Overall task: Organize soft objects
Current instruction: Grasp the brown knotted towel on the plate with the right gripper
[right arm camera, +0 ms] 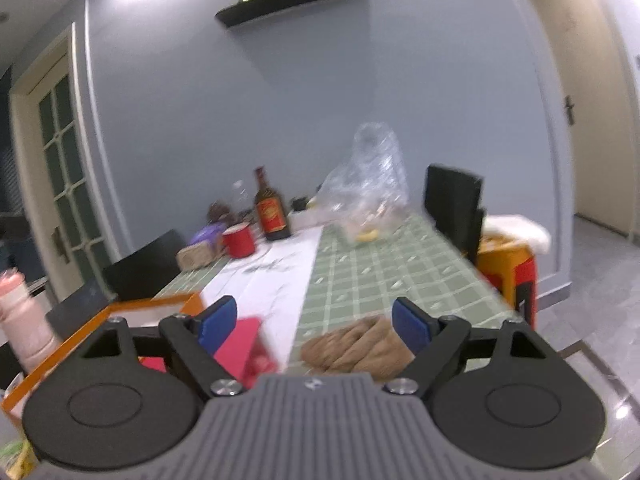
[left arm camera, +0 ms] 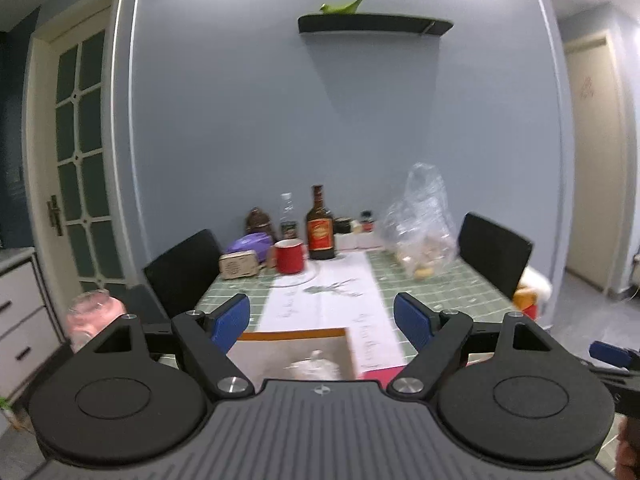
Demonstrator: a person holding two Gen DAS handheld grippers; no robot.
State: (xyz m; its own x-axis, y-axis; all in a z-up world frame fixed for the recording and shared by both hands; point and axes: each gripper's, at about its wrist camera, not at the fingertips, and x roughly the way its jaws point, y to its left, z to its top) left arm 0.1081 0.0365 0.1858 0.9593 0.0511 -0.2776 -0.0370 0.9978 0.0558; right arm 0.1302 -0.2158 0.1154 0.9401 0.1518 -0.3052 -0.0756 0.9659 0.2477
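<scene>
Now both tools hover released above the near end of the table, nothing between their blue pads.

Right tool (right arm camera: 314,326) stands spread wide; the brown knitted cloth (right arm camera: 352,346) lies on the green checked table (right arm camera: 400,264) just under and inside its right-hand finger, partly hidden by it. Left tool (left arm camera: 322,322) is likewise spread, over an orange-rimmed tray (left arm camera: 294,350). Farther off stand a red mug (left arm camera: 289,256), a dark bottle (left arm camera: 320,226) and a clear plastic bag (left arm camera: 422,220).
</scene>
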